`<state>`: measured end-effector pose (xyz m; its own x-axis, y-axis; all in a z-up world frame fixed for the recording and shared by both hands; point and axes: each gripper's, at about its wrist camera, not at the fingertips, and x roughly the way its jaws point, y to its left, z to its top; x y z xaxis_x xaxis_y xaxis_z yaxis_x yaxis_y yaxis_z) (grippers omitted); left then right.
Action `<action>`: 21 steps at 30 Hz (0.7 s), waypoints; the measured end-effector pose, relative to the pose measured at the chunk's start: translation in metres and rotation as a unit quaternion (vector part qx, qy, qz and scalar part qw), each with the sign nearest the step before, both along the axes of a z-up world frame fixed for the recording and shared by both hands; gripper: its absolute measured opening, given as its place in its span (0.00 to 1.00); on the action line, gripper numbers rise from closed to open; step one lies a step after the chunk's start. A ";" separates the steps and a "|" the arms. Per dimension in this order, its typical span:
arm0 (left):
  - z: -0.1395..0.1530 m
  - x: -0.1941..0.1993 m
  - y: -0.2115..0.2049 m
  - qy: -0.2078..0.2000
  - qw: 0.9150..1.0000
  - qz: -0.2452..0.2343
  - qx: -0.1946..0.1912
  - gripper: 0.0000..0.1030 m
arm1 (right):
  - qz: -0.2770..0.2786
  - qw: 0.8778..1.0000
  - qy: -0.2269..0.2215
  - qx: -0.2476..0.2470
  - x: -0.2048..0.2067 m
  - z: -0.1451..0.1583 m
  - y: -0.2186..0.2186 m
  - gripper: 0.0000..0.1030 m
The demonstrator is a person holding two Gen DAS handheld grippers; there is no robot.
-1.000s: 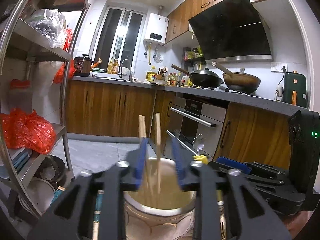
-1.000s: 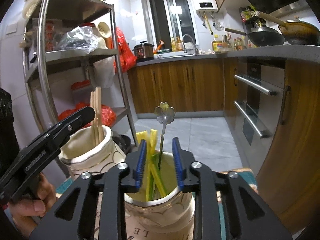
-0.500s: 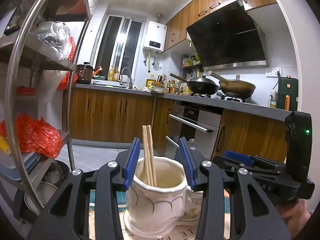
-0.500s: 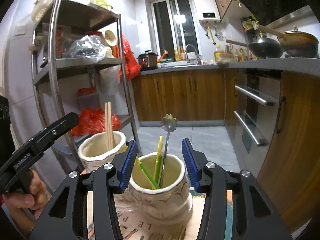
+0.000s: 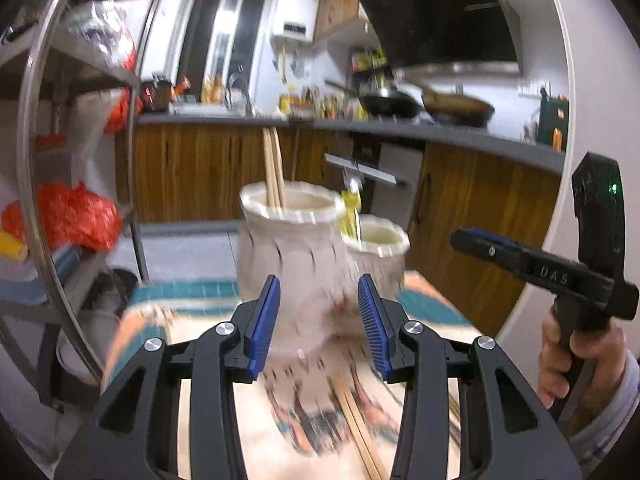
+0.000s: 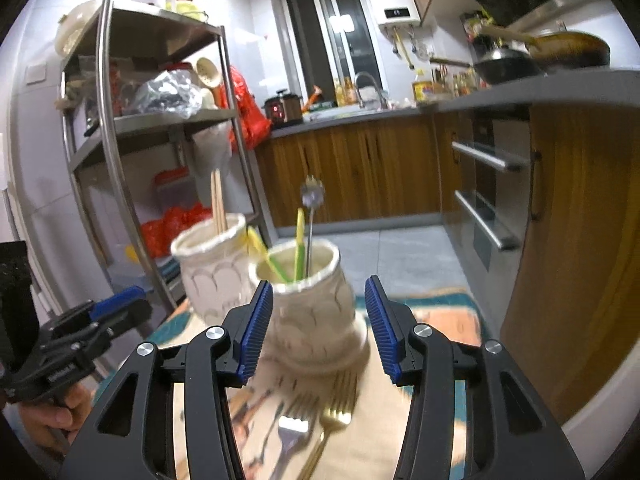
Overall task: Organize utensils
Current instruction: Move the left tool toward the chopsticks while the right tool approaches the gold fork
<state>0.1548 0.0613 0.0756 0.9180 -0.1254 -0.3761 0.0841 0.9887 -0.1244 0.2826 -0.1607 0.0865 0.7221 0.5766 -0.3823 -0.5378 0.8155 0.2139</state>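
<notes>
Standing parted, left tool (image 5: 319,322) and right tool (image 6: 318,322) hold nothing.

left gripper (image 5: 319,322) open — chopsticks (image 5: 273,172) upright in jar (image 5: 290,258)

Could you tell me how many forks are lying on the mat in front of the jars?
2: a silver fork and a gold fork to its right, side by side before the nearer jar. Others may be hidden.

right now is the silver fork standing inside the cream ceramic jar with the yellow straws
No, the silver fork lies flat on the patterned mat in front of the cream ceramic jar.
</notes>
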 end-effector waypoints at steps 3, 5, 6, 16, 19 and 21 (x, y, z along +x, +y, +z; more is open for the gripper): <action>-0.013 0.001 -0.003 0.039 0.999 -0.012 -0.002 0.39 | 0.000 1.000 0.026 -0.010 -0.006 -0.012 -0.004 0.48; -0.021 0.004 -0.006 0.061 0.998 -0.021 -0.001 0.39 | 0.003 0.999 0.044 -0.024 -0.010 -0.021 -0.005 0.48; -0.024 0.004 -0.008 0.068 0.997 -0.024 0.000 0.39 | 0.005 0.998 0.055 -0.030 -0.012 -0.025 -0.006 0.48; -0.046 0.010 -0.018 0.133 0.990 -0.050 0.011 0.39 | 0.031 0.986 0.150 -0.063 -0.020 -0.061 -0.021 0.48; -0.051 0.011 -0.025 0.151 0.987 -0.058 0.020 0.39 | 0.037 0.982 0.170 -0.072 -0.022 -0.070 -0.020 0.47; -0.058 0.013 -0.029 0.169 0.983 -0.061 0.032 0.38 | 0.042 0.980 0.180 -0.078 -0.023 -0.076 -0.016 0.44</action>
